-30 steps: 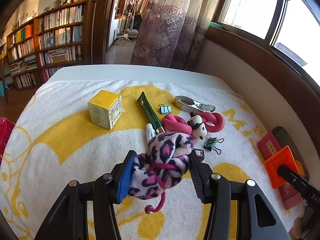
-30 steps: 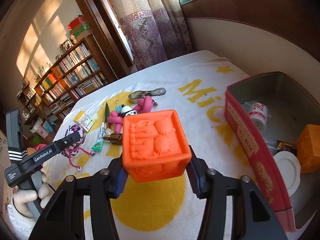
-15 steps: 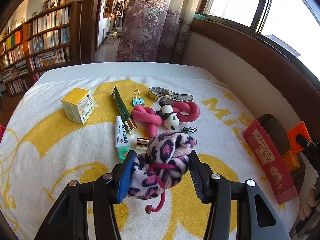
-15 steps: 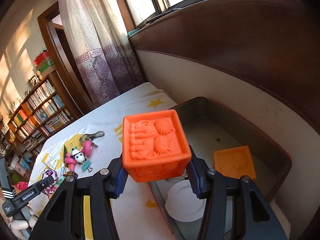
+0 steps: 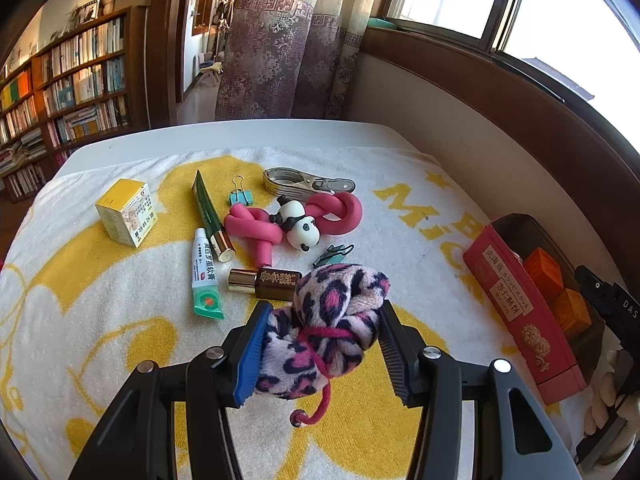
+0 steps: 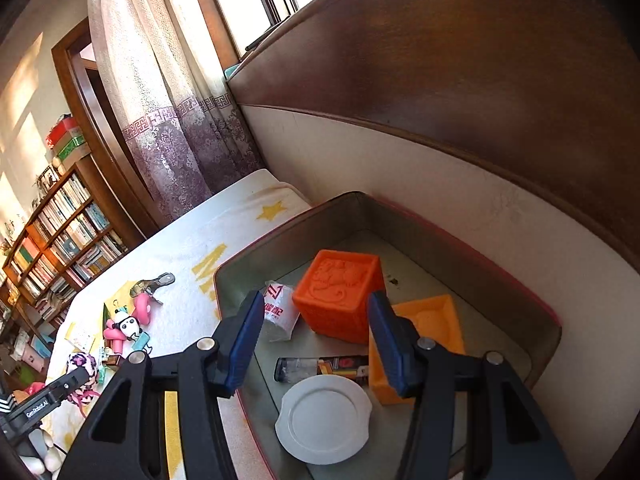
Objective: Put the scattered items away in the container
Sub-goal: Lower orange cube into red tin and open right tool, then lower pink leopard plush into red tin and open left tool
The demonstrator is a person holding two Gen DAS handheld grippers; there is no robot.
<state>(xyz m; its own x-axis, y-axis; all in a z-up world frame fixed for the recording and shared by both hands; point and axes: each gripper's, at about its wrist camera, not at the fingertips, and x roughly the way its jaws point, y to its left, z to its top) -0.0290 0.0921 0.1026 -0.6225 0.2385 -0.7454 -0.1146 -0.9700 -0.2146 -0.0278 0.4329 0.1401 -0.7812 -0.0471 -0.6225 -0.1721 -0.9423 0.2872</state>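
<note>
Left wrist view: the left gripper is clenched on the leopard-print plush toy, both pads pressed into its fur, a pink cord dangling beneath. Compared with a second ago the grip is the same, but the scattered pile now sits higher in the frame and the red container has come further in from the right edge, so this hand is carrying the plush toward the tin. Two orange shapes show inside the tin here, where half a second ago one cube was still held above it. The gripper points down at a slant over the yellow-and-white towel. Left on the towel in the upper middle: a yellow box, a green tube, a white ointment tube, a small brown bottle, a pink knotted toy with a panda, binder clips and a metal clip.

Right wrist view: the right gripper has just been opening and is released; nothing sits between its jaws. The orange cube, which was clamped in it half a second ago, now rests on the container floor at centre frame, just beyond the pads, beside a second orange block, a white lid, a lighter and a small white packet. I judge that item delivered. The gripper tilts down over the tin's near wall.
</note>
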